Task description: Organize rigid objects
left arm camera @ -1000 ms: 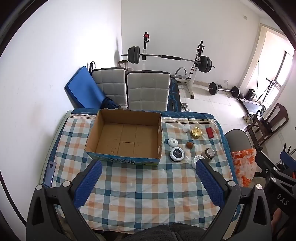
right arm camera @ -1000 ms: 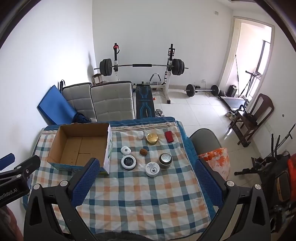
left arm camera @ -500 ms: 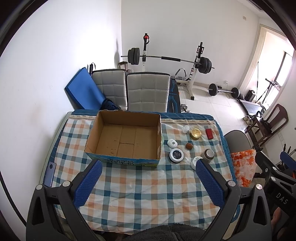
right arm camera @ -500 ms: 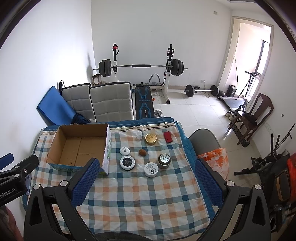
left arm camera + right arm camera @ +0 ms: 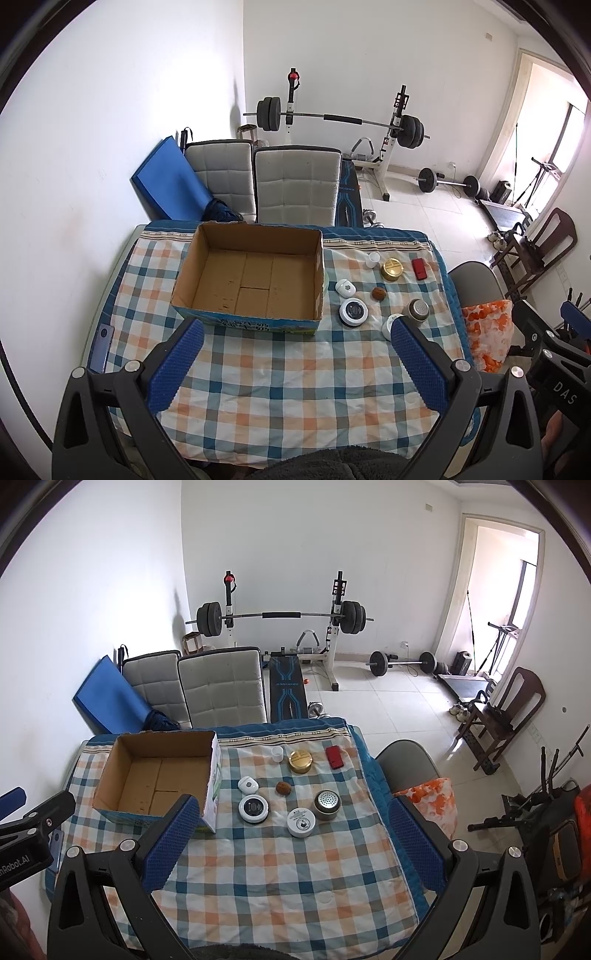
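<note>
Both grippers hang high over the near edge of the desk (image 5: pixel 295 904), which is covered by a checked blue, orange and white cloth. The right gripper (image 5: pixel 291 830) has its jaws wide apart and empty; so does the left gripper (image 5: pixel 291 354).

Just ahead of the right jaws lies the cluster to be tidied. Nearest is a flat white round tin with a printed lid (image 5: pixel 301 822), and beside it a white round tin with a black lid (image 5: pixel 253 809) and a squat metal jar with a perforated top (image 5: pixel 327 804). These look light and stiff, but their smooth curved walls may slip, so a grip across the width, low on the side wall, seems safest.

Further on sit a small brown walnut-like ball (image 5: pixel 283 788), likely to roll, and a small white rounded case (image 5: pixel 248 785). Beyond them are a gold round tin (image 5: pixel 300 761), a little white cup (image 5: pixel 276 754) that may tip, and a flat red rectangular case (image 5: pixel 334 756), best pinched across its narrow sides.

Ahead and left of the jaws stands the open brown cardboard box (image 5: pixel 251 275), empty, probably the destination.
</note>
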